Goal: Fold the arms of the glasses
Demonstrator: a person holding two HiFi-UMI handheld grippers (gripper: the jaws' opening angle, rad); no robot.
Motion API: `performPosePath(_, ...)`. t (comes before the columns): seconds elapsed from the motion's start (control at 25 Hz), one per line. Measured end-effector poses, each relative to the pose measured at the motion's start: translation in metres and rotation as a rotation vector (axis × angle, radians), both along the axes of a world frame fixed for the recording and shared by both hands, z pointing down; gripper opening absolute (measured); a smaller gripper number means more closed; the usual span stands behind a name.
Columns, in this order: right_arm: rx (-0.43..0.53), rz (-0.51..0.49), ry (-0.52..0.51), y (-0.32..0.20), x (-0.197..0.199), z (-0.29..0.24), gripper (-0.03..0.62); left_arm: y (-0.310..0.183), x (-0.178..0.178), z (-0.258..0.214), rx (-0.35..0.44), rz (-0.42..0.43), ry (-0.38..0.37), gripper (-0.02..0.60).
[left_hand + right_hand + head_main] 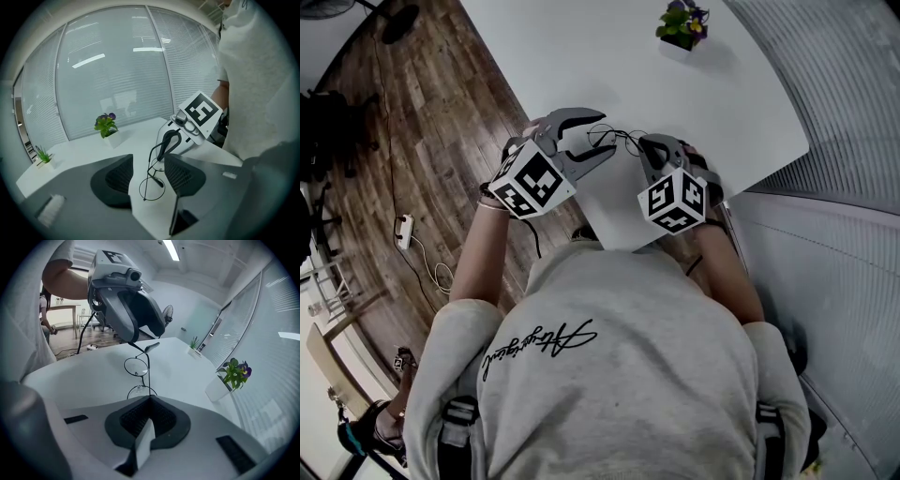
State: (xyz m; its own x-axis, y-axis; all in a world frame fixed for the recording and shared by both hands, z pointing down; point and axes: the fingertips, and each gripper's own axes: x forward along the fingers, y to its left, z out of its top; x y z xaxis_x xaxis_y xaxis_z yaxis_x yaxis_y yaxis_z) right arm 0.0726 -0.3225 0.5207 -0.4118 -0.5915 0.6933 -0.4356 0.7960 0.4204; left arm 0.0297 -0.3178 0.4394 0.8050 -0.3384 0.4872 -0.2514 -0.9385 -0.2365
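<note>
A grassy green sprig [41,153] is contained in a small white pot [46,163] at the table's far left corner. The left gripper [147,176] is released, its jaws standing apart around the thin black wire-framed round glasses [136,366] without pressing them. The glasses are held over the white table [581,56], one lens rim clenched by the right gripper [149,401]. Farther right, a purple-flowered plant [682,19] is housed in a white square pot [679,44].

White table [581,56], wood-plank floor [422,141], slatted blinds [117,70], small potted plant [682,23], ceiling strip light [171,249].
</note>
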Motion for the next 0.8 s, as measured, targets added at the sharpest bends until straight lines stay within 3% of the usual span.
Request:
performPosePath(0.24,0.016,-0.016,0.032,0.000,-0.003,0.000,0.000,-0.001,0.023,0.008,0.083,0.042,-0.067,0.192)
performPosePath(0.48,0.024,-0.034,0.060,-0.001,-0.003,0.001,0.000,-0.007,0.027,0.014,0.102,0.030,-0.091,0.042)
performPosePath(0.8,0.055,-0.083,0.156,-0.001,-0.008,0.001,0.000,-0.009,0.014,0.008,0.092,-0.037,-0.029,0.011)
